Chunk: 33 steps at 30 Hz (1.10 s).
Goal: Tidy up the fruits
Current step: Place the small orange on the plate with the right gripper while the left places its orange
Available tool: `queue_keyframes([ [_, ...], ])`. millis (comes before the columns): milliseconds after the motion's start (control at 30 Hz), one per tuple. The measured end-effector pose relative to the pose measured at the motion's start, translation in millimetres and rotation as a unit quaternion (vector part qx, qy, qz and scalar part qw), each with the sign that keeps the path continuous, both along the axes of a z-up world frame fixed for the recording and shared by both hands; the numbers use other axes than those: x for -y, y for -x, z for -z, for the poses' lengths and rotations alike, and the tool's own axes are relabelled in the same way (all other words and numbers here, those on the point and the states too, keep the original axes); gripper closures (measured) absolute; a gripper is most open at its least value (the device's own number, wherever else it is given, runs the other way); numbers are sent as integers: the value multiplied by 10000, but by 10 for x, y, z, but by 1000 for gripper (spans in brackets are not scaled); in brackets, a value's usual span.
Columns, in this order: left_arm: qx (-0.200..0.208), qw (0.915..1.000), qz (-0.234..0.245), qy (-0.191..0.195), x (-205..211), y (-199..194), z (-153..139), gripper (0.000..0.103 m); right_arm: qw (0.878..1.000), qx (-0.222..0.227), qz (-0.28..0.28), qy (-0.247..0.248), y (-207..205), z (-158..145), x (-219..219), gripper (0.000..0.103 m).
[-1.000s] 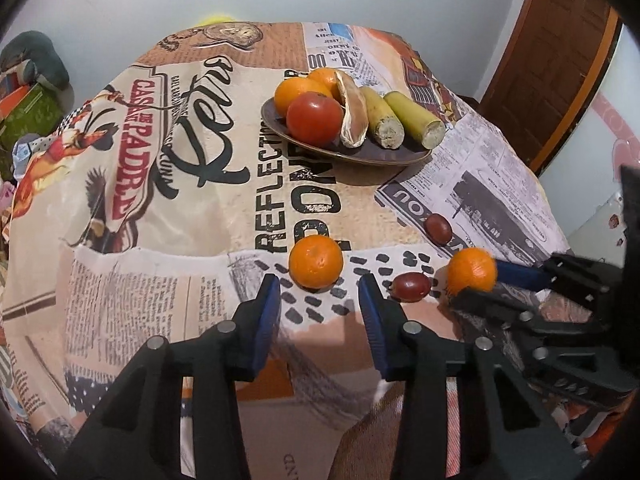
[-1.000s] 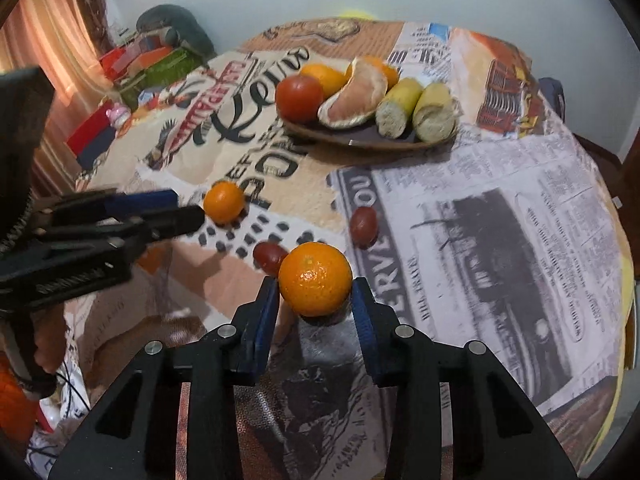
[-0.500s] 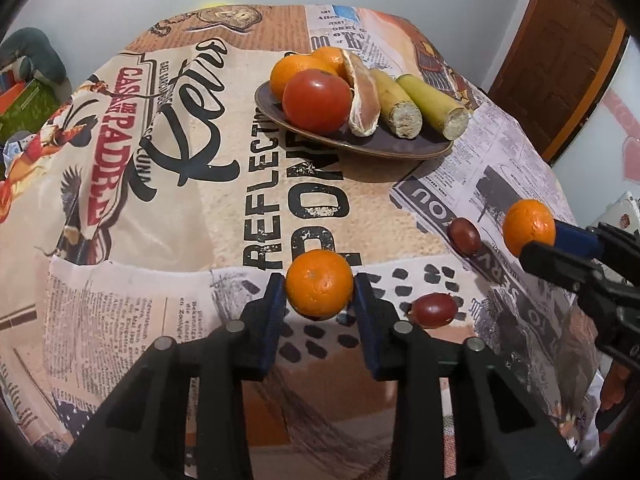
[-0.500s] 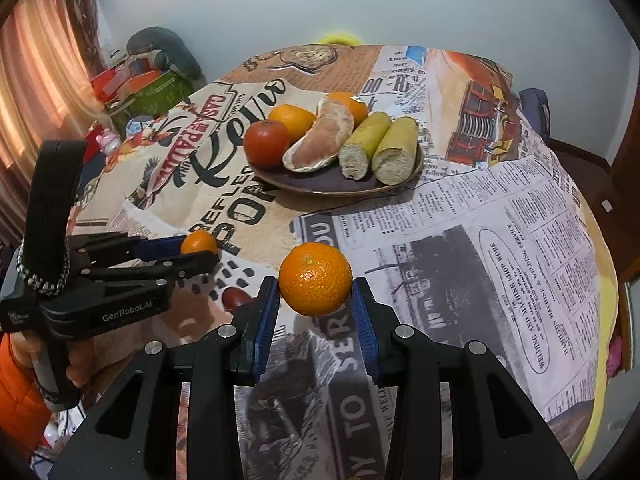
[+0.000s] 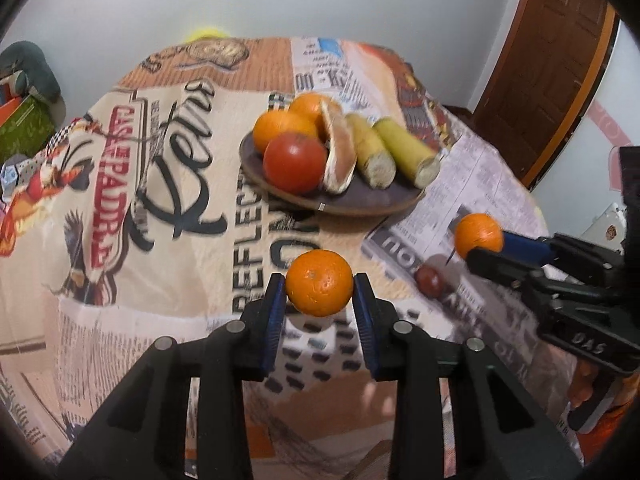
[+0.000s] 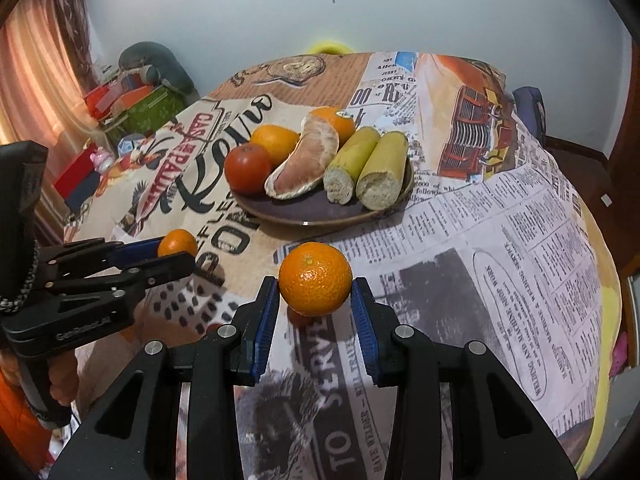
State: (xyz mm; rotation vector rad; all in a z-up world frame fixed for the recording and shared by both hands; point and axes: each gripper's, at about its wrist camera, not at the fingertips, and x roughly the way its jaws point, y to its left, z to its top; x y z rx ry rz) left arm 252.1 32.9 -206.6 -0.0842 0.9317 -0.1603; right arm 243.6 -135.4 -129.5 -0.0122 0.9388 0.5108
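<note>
My left gripper (image 5: pixel 319 285) is shut on an orange mandarin (image 5: pixel 319 282) and holds it above the tablecloth. My right gripper (image 6: pixel 315 285) is shut on a second mandarin (image 6: pixel 315 278), also lifted; it shows in the left wrist view (image 5: pixel 478 235) at the right. A dark plate (image 5: pixel 360 198) at the table's middle holds a tomato (image 5: pixel 295 162), two oranges, a peeled citrus segment (image 5: pixel 340 152) and two cane pieces (image 5: pixel 404 152). One dark red small fruit (image 5: pixel 429 280) lies on the cloth between the grippers.
The round table wears a printed newspaper-style cloth (image 6: pixel 520 240). Boxes and a cushion (image 6: pixel 156 68) stand off its far left. A brown door (image 5: pixel 552 60) is at the right. A chair back (image 6: pixel 528 108) stands behind the table.
Both grippers have risen with their mandarins. The left gripper closed on its mandarin and lifted it off the cloth. The right gripper moved nearer the plate.
</note>
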Motion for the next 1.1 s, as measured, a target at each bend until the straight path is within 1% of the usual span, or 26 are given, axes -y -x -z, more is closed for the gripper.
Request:
queue_keyframes([
  [267, 279, 9995, 88, 141, 68, -214, -174, 69, 9999, 131, 31, -77, -212, -59, -20, 69],
  [500, 372, 9990, 161, 195, 86, -407, -209, 69, 9998, 182, -28, -103, -419, -28, -96, 69],
  [733, 354, 9989, 221, 198, 104, -542, -153, 69, 9998, 95, -142, -39, -567, 122, -183, 69],
  [900, 262, 9992, 235, 184, 111, -622, -56, 69, 9997, 72, -223, 17, -623, 179, -225, 69],
  [1100, 113, 9997, 201, 121, 168, -746, 45, 70, 9998, 124, -180, 27, -638, 247, -208, 69],
])
